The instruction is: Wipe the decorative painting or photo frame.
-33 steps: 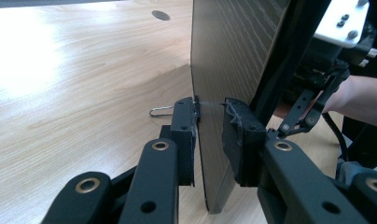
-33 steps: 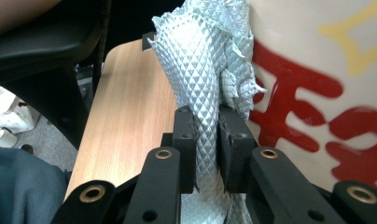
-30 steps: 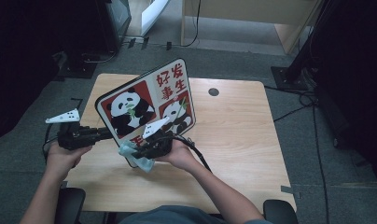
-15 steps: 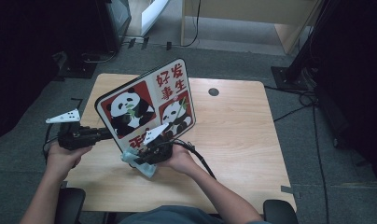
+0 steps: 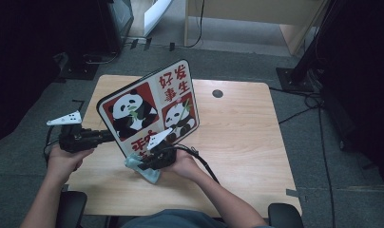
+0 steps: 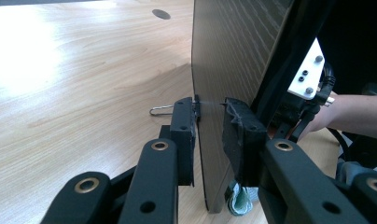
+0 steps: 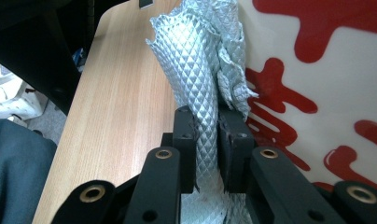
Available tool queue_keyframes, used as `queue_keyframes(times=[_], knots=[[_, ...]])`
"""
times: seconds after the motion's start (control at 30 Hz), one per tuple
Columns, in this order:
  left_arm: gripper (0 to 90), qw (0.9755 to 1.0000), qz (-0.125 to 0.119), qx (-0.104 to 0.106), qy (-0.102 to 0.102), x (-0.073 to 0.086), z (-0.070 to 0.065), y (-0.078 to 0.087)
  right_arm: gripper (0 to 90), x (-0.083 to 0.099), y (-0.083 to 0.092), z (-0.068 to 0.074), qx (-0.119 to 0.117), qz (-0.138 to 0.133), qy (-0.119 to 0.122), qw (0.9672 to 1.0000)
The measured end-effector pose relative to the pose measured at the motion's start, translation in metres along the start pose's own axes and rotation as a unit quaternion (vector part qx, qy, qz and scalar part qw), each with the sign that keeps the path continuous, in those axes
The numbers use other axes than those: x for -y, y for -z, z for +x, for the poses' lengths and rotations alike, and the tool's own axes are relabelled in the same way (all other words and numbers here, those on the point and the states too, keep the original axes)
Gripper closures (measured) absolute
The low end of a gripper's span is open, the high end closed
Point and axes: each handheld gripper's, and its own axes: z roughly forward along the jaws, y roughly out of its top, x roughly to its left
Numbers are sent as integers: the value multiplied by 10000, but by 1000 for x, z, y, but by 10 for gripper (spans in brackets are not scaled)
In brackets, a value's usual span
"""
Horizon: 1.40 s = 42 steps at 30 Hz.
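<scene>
A board (image 5: 152,109) printed with pandas and red characters stands tilted on the wooden table (image 5: 237,142). My left gripper (image 5: 109,137) is shut on its left edge. In the left gripper view the thin board (image 6: 233,51) runs between the pads of the left gripper (image 6: 210,116). A pale green quilted cloth (image 5: 149,175) is bunched at the board's lower corner, and my right gripper (image 5: 145,164) is shut on it. In the right gripper view the cloth (image 7: 196,70) rises from the right gripper (image 7: 206,121) and presses against the board's printed face (image 7: 317,70).
A round cable hole (image 5: 217,93) sits near the table's far edge. A small wire loop (image 6: 161,110) lies on the table behind the board. Cables and a black stand base (image 5: 294,78) are on the floor to the right.
My right gripper has slid down and slightly left along the lower part of the board with the cloth. The left gripper and the board have stayed put.
</scene>
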Motion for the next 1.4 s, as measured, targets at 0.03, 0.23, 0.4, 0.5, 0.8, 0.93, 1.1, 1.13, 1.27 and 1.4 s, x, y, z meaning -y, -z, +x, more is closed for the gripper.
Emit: queue_keyframes(times=[0.03,0.23,0.4,0.5,0.8,0.93,1.1,1.13,1.27,1.4], knots=[[741,10000,-2,-2,3,0,0,0,795,0,0,0,-7,12,-14,10000],[738,10000,-8,7,3,0,0,0,795,1,0,0,14,86,-62,9999],[732,10000,-9,-6,6,0,0,0,796,0,1,1,17,112,-49,9999],[729,10000,-13,-10,0,0,0,0,798,-1,3,3,27,122,-43,9999],[720,10000,-44,-17,17,0,0,0,798,-14,10,14,-52,-138,78,9999],[717,10000,-44,-15,19,0,1,0,798,-20,9,21,-132,-191,144,9996],[714,10000,-50,-25,9,0,1,1,797,-27,6,28,-206,-244,169,9993],[713,10000,-53,-27,7,0,1,1,797,-28,5,29,-239,-247,155,9993],[713,10000,-68,-25,16,0,2,2,797,-35,0,34,-290,-253,211,9990],[713,10000,-83,-39,27,1,2,3,798,-38,-4,34,-206,-269,190,9992]])
